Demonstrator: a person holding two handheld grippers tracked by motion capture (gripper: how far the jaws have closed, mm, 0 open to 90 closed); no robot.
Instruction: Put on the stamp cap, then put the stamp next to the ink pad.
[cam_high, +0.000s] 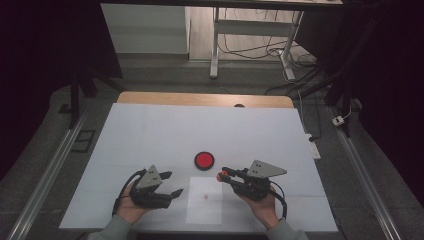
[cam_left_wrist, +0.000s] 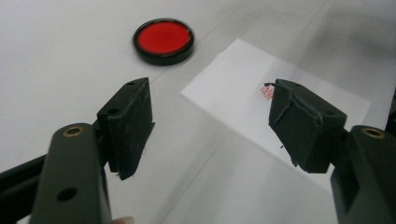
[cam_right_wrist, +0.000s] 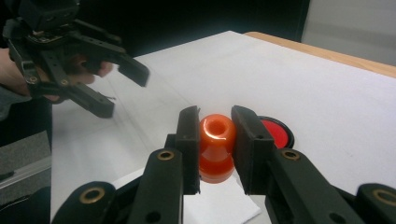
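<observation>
An orange stamp (cam_right_wrist: 216, 147) with a hollow top stands upright between my right gripper's (cam_right_wrist: 216, 140) jaws, which are shut on it; in the high view the stamp (cam_high: 220, 176) hangs just above the table at the right gripper (cam_high: 224, 173). A round black ink pad with a red face (cam_high: 204, 160) lies just beyond it. A white paper sheet (cam_high: 205, 200) bearing a small red mark (cam_high: 205, 196) lies between the hands. My left gripper (cam_high: 173, 183) is open left of the sheet, nothing between its pads (cam_left_wrist: 130, 126). Ahead of it are the ink pad (cam_left_wrist: 163, 39) and the mark (cam_left_wrist: 266, 91).
A white cover (cam_high: 150, 135) lies over the table, whose wooden far edge (cam_high: 200, 98) shows at the back. Beyond it are the floor, desk legs (cam_high: 215, 45) and cables. Metal rails (cam_high: 50, 170) run along both sides. A person's hands hold both grippers at the near edge.
</observation>
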